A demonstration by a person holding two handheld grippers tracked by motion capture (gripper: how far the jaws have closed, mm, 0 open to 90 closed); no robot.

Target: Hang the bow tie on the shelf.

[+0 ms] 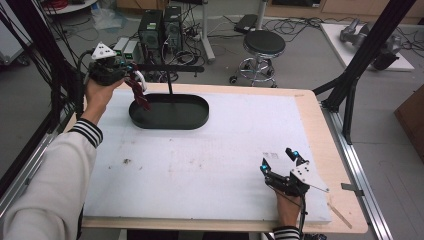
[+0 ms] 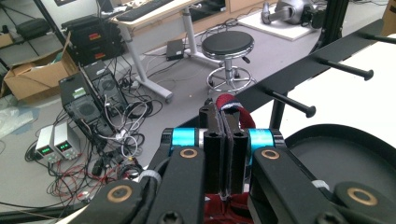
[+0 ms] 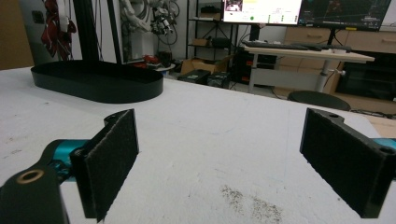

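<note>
Dark red cloth with a white stripe, seemingly a strap or tie (image 1: 138, 88), hangs from the left gripper (image 1: 129, 70), whose jaws are pinched tight on it at the far left of the table. In the left gripper view the fabric (image 2: 230, 103) pokes up between the pressed-together pads, just short of the black rack's pegged bar (image 2: 299, 77). The loose end dangles over the rim of the oval black base tray (image 1: 170, 122). By the look of it, the pick-up is done; the hanging is left, as the cloth is not yet draped over the bar or any peg. The left hand (image 1: 97, 95) is raised, forearm reaching in from the bottom left, gripper pointing toward the rack's post. The right gripper (image 1: 280, 161) rests low on the white table surface (image 1: 200, 165) near the front right, well apart from the rack, jaws spread wide and empty.
</note>
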